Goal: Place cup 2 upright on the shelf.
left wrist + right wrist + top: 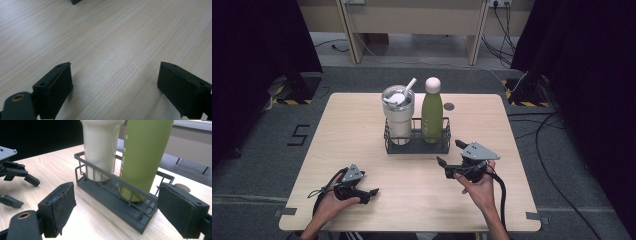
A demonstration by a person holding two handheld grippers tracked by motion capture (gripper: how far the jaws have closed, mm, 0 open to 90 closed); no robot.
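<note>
A dark wire basket stands at the middle of the wooden table. In it stand a cream tumbler with a lid and straw, and to its right a green bottle with a pale cap. My right gripper hovers just by the basket's front right corner, open, its pads bare. In the right gripper view the basket, tumbler and bottle rise close beyond my right gripper. My left gripper rests near the front left, open over bare wood.
A small dark round disc lies on the table behind the basket. Black curtains flank both sides, and cables run over the floor at right. The left gripper appears at the left of the right gripper view.
</note>
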